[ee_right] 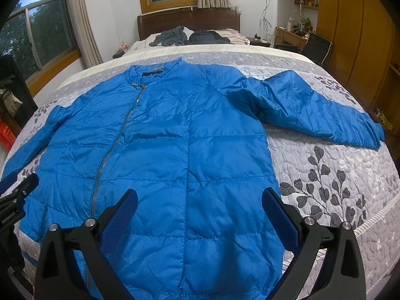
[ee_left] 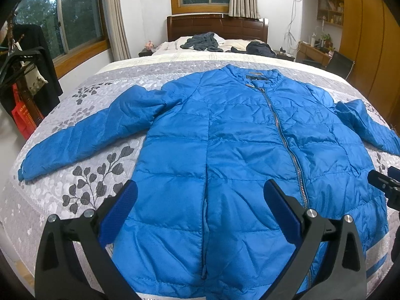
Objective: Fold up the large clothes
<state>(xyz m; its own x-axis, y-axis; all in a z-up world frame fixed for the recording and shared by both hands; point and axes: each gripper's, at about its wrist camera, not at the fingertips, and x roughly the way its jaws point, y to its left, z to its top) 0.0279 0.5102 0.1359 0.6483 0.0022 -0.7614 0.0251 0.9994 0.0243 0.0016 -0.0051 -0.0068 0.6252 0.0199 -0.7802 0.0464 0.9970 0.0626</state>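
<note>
While tongs (ee_left: 200,195) gape, puffy quilted blue jacket (ee_left: 225,137) lies flat.

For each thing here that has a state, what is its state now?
blue jacket: spread flat on the bed, front up, unfolded
zipper: closed
sleeves: both stretched out to the sides
left gripper: open, holds nothing
right gripper: open, holds nothing
curtains: drawn aside
</note>
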